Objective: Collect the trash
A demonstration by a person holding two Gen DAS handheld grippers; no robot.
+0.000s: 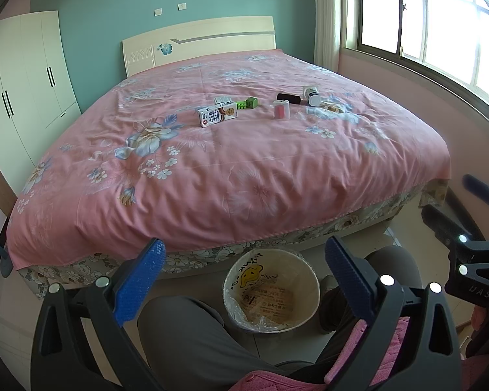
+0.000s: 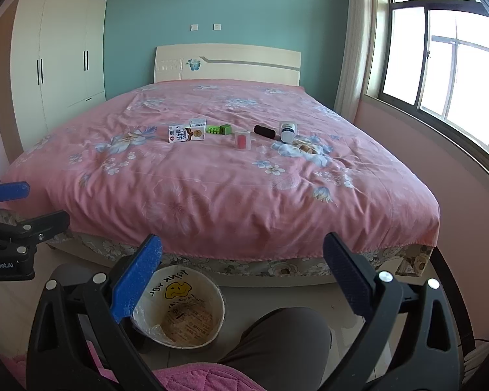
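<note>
A pink floral bed (image 1: 244, 176) (image 2: 231, 189) carries a row of small items near its middle: a milk carton (image 1: 217, 115) (image 2: 186, 134), green blocks (image 1: 247, 103) (image 2: 219, 129), a clear cup with a red insert (image 1: 281, 110) (image 2: 243, 139), a black roll (image 1: 288, 98) (image 2: 264, 131), a white bottle (image 1: 311, 95) (image 2: 288, 131) and a crumpled wrapper (image 1: 331, 108) (image 2: 304, 147). A lined bin (image 1: 272, 290) (image 2: 179, 308) stands on the floor at the bed's foot. My left gripper (image 1: 244, 280) and right gripper (image 2: 241, 277) are both open and empty, held low above the bin.
A white wardrobe (image 1: 32, 75) (image 2: 58, 58) stands left of the bed. A window (image 1: 433, 19) (image 2: 446, 65) fills the right wall. The person's knees (image 1: 192, 335) (image 2: 277, 342) and a pink cushion (image 2: 195, 378) sit just below the grippers.
</note>
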